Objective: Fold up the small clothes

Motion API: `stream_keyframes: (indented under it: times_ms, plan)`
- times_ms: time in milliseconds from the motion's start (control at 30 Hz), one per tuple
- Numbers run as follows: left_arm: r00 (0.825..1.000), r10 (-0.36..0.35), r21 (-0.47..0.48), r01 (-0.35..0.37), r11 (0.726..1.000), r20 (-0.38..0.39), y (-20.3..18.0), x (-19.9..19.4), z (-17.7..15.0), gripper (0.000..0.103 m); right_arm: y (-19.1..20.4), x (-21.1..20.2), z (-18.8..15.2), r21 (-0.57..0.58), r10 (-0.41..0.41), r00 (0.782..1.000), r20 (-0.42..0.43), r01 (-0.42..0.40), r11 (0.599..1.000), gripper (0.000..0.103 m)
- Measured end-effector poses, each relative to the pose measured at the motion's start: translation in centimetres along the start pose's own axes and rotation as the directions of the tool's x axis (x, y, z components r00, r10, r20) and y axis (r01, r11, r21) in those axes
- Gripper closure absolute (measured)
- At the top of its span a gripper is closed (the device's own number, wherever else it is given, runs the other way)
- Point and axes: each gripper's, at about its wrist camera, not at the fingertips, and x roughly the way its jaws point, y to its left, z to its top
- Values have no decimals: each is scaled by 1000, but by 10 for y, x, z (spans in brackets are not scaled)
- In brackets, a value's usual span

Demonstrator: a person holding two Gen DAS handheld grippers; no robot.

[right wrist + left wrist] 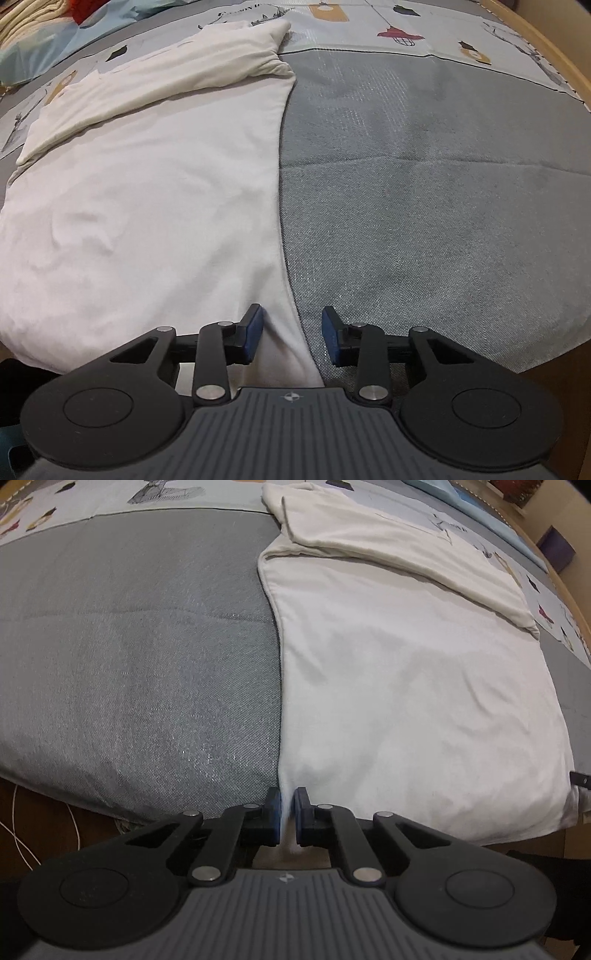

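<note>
On the bed's rough grey cover (140,672) lies a soft white shirt (406,701). The left tongs (287,812) point down, pinching its near corner. The right tongs (291,334) are spread over its edge.

- The grey bedspread (140,657) lies bare from the bed's near edge back to the patterned band, left of the white garment (406,686).
- Right of the garment (147,192), more bare grey reaches the wooden bed rail (554,55).
- The folded sleeve (184,66) makes a raised ridge across the garment's far end.
</note>
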Motion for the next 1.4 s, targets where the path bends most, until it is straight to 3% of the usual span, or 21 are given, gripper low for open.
stream_keyframes:
  times_ms: [367,567,800,1400]
  plan:
    - [1000,7,43,-6,999,-16,-5,2,1,95,8,1,0,-36,-15,1000,0,15,999,67]
    - [1000,17,56,-16,998,-10,-6,3,1,95,14,0,-1,-50,9,1000,4,-8,999,87]
    - [1000,21,59,-21,998,-6,-8,1,0,97,16,-2,-2,-51,10,1000,15,-9,999,98]
    - [997,-9,90,2,996,77,-18,-32,4,100,12,-37,4,-17,95,983,155,-94,995,100]
